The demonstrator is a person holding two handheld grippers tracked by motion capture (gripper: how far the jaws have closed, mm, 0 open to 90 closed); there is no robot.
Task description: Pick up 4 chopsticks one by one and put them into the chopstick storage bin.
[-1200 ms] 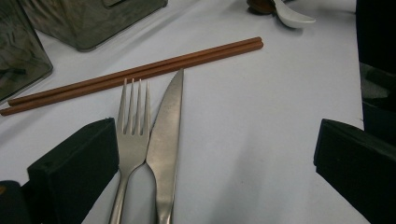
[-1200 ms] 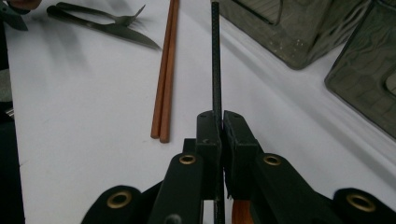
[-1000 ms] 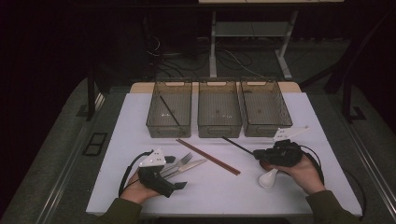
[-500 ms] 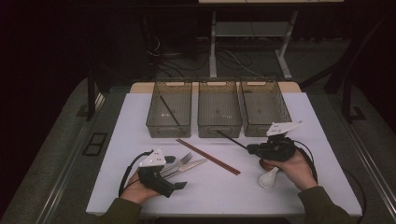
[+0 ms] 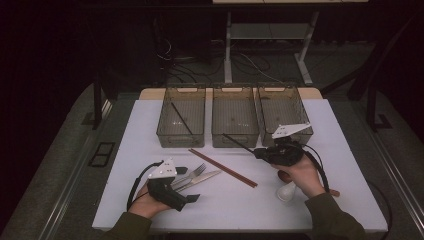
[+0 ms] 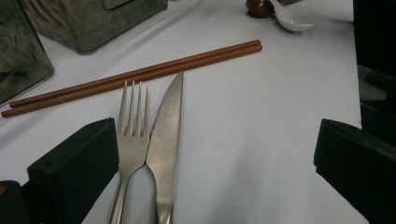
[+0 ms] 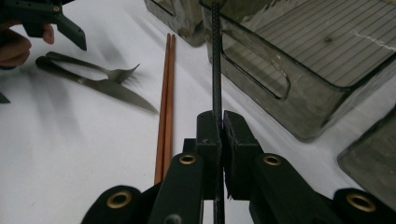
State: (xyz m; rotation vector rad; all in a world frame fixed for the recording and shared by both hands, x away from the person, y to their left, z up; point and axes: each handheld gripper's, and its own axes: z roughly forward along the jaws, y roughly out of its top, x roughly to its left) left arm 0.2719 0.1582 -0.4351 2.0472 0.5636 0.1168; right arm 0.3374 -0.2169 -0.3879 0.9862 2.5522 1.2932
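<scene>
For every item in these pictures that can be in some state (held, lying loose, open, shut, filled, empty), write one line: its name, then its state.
Right gripper: shut on black chopstick.
Black chopstick: held, off the table.
Left gripper: open, jaws either side of fork and knife.
Fork: lying loose.
Knife: lying loose.
Brown chopsticks: lying loose, paired.
Left bin: holds one black chopstick.
Middle bin: empty.
White spoon: lying loose.

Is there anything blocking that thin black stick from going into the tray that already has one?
Nothing visible. The right gripper holds the black chopstick above the table; the left clear plastic tray is open-topped, holding one black chopstick.
</scene>
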